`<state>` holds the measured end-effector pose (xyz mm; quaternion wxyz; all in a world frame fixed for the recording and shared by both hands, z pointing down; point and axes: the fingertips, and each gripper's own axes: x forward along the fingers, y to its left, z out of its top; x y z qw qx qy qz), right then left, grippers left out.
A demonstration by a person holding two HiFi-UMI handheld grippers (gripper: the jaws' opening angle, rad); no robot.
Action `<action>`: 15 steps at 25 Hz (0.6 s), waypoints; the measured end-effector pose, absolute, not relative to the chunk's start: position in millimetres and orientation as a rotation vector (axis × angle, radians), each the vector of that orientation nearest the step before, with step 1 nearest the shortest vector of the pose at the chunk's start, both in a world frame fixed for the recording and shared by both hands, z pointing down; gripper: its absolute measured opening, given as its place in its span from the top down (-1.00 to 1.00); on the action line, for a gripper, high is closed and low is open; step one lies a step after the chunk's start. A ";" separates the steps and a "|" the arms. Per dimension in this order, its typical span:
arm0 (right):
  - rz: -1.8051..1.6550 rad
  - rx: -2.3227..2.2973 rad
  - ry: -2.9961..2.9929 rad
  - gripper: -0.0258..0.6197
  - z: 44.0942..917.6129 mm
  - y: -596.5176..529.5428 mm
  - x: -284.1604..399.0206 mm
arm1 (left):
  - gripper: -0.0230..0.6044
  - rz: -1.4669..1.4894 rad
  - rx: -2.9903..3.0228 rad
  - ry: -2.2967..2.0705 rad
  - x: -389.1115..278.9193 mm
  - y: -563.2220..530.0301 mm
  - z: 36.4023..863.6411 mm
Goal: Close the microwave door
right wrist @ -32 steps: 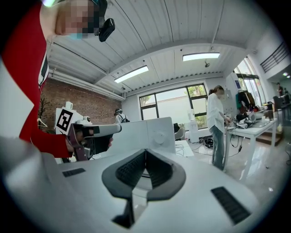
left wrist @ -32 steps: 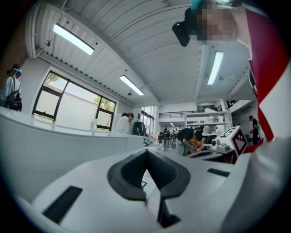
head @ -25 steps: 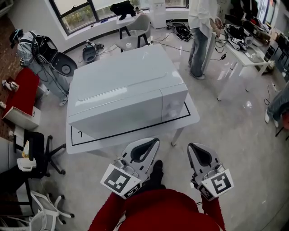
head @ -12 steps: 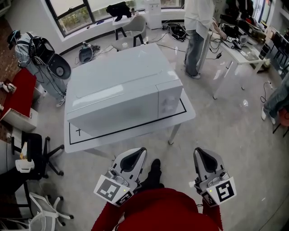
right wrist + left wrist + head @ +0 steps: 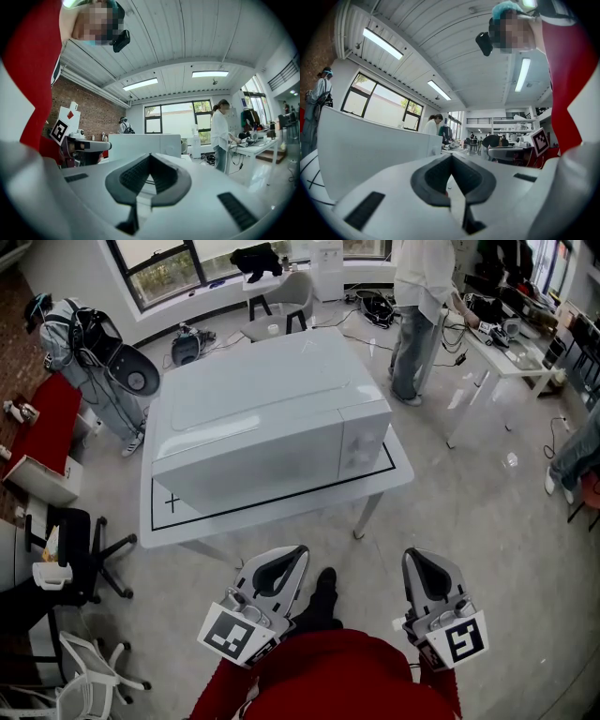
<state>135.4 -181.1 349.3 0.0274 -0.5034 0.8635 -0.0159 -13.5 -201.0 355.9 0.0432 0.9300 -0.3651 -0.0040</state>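
A large white microwave (image 5: 267,423) stands on a white table (image 5: 281,512) with a black outline; its door (image 5: 253,470) lies flush with the front, beside the control panel (image 5: 364,442). Both grippers hang in front of the table's near edge, close to my red sleeves, apart from the microwave. The left gripper (image 5: 298,552) is shut with nothing in it, and the left gripper view has the tips (image 5: 451,157) meeting with the microwave (image 5: 370,145) off to the left. The right gripper (image 5: 412,556) is shut and empty too; past its tips (image 5: 150,156) stands the microwave (image 5: 145,140).
A person (image 5: 417,306) stands behind the table at the right, by a cluttered desk (image 5: 511,352). A black office chair (image 5: 84,549) and a white chair (image 5: 84,671) are on the left. A grey chair (image 5: 281,301) sits behind the table. Bare floor lies between me and the table.
Both grippers have drawn back from the table's near edge toward my body, the left one more. The microwave has stayed put with its door flush.
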 end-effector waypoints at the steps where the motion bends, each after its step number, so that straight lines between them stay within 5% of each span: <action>1: -0.065 -1.550 2.667 0.88 350.6 -179.9 134.9 | 0.90 -0.012 2.846 -1.118 -13.5 -200.0 355.6; 15: -0.108 -1.566 2.656 0.88 356.3 -168.6 133.2 | 0.90 -0.023 2.839 -1.153 -23.6 -189.9 354.8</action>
